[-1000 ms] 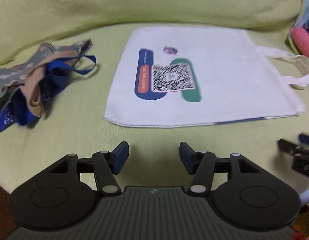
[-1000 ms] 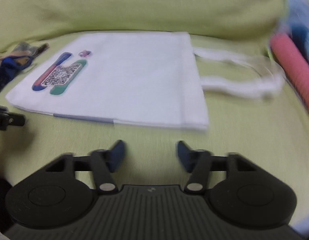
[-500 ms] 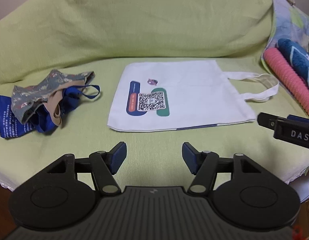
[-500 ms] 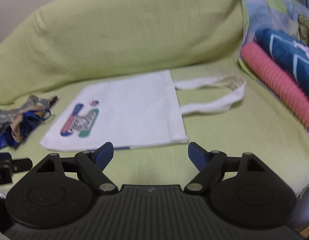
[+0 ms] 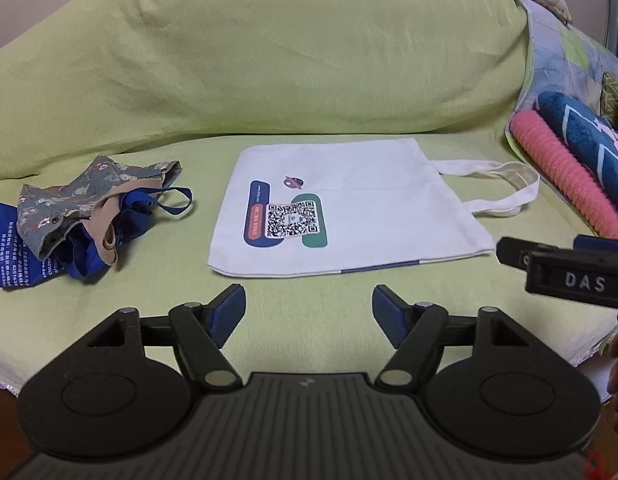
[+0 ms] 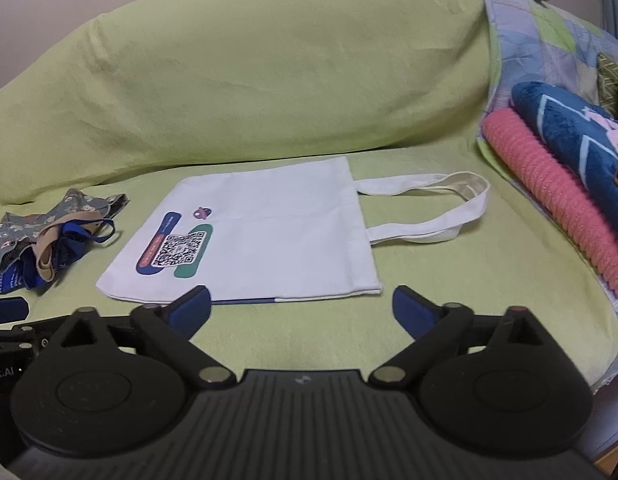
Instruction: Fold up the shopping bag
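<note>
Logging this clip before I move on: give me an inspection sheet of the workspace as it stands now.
Surface: sofa seat under a light green cover, slightly wrinkled.
Job's things: white shopping bag lies flat and unfolded, printed side up, handles stretched toward the picture's right.
Clutter: heap of crumpled bags left of the white bag, apart from it; pink roll and blue towel at the right.
Grippers: left hand-held gripper and right hand-held gripper hover short of the bag's near edge, jaws opening, nothing between them.
Cables: nothing seen.
Surroundings: green-covered backrest, patchwork quilt over the right end.
</note>
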`<state>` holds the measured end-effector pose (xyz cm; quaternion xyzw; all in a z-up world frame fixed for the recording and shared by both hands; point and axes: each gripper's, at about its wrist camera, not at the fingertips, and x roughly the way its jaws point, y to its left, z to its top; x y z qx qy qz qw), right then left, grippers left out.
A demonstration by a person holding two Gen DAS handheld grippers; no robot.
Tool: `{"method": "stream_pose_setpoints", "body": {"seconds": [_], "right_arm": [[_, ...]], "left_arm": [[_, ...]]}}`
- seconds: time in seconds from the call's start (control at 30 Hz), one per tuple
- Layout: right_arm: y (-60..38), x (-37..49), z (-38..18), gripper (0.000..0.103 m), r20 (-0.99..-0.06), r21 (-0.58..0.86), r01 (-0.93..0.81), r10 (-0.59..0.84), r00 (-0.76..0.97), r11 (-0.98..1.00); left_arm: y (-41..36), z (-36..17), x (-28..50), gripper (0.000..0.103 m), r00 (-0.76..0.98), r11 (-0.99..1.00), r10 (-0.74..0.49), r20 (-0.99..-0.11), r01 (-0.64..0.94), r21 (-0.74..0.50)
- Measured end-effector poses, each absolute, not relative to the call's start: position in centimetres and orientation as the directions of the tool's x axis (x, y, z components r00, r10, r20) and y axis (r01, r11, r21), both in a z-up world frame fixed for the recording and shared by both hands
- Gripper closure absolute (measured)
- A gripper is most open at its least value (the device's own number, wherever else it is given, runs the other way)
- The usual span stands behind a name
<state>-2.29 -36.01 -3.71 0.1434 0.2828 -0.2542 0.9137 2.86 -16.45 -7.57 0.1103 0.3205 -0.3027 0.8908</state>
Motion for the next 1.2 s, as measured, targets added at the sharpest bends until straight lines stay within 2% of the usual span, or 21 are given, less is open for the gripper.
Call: {"method": "stream_pose_setpoints", "body": {"seconds": [0.4, 0.57, 0.73, 0.97, 1.2], "right_arm": [[-34.9, -2.5, -2.2, 0.001, -0.560, 0.054, 0.622, -0.492, 0.667, 0.781], [-36.0, -3.0, -1.9, 0.001, -0.550, 0.125, 0.662, -0.504, 0.666, 0.739], [-37.6, -2.6, -2.9, 0.001, -0.577, 0.176, 0.667, -0.472, 0.666, 0.724], [-37.9, -0.8, -4.7, 0.001, -0.587, 0.079, 0.646, -0.489, 0.645, 0.759], [-38.1, -0.8, -5.7, 0.001, -0.590, 0.160, 0.615, -0.425, 0.686, 0.772]], "left_arm": [[-17.4, -8.1, 5.3, 0.026, 0.590, 0.789, -0.491, -0.641, 0.613, -0.040], [-17.9, -8.9, 6.1, 0.026, 0.568, 0.789, -0.495, -0.657, 0.611, -0.067], [-18.4, -9.3, 6.1, 0.026, 0.584, 0.797, -0.471, -0.661, 0.603, -0.035], [-18.7, -9.9, 5.9, 0.026, 0.594, 0.807, -0.414, -0.689, 0.590, 0.024], [-18.7, -10.2, 6.2, 0.024, 0.599, 0.808, -0.389, -0.700, 0.586, 0.053]]}}
